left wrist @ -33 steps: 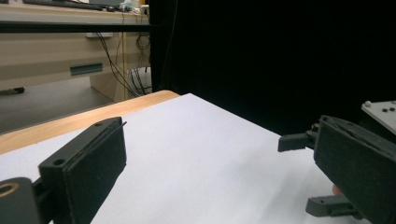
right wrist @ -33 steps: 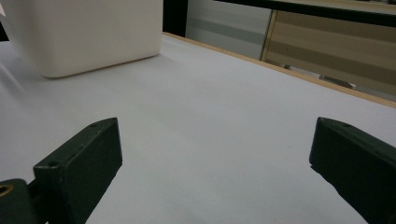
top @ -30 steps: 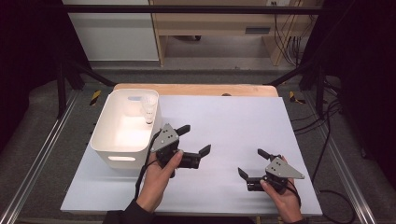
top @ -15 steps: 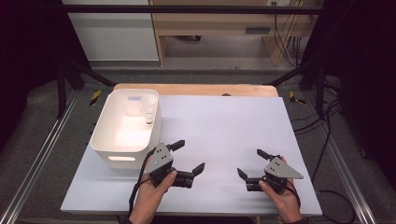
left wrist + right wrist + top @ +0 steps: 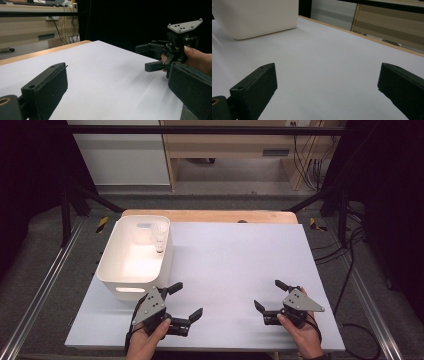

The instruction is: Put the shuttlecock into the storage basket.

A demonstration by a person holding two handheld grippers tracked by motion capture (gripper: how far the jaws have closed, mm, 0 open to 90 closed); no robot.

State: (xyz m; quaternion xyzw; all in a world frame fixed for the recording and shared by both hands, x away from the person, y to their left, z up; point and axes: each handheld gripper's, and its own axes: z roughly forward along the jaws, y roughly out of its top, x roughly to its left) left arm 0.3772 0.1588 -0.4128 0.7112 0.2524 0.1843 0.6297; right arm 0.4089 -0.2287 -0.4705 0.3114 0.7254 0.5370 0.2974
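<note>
Near edge, high view: left gripper at about 7 o'clock on the white table, held in a hand, jaws spread wide, nothing between them. Right gripper at about 5 o'clock, also hand-held, jaws wide apart, empty, grey plate on top. Both sit low over the table; cannot tell if they touch it.

Left gripper view: own jaws far apart with bare table between, right gripper farther off at 2 o'clock, open, thumb on it.

Right gripper view: jaws wide, bare sheet between, white bin farther off at 11 o'clock.

Farther, high view: white bin at 9 to 10 o'clock, just beyond the left gripper, apart from it. Inside its far right corner, at 11 o'clock, stands a small clear cup, upright against the wall.

Beyond: wooden table edge at 12 o'clock.
</note>
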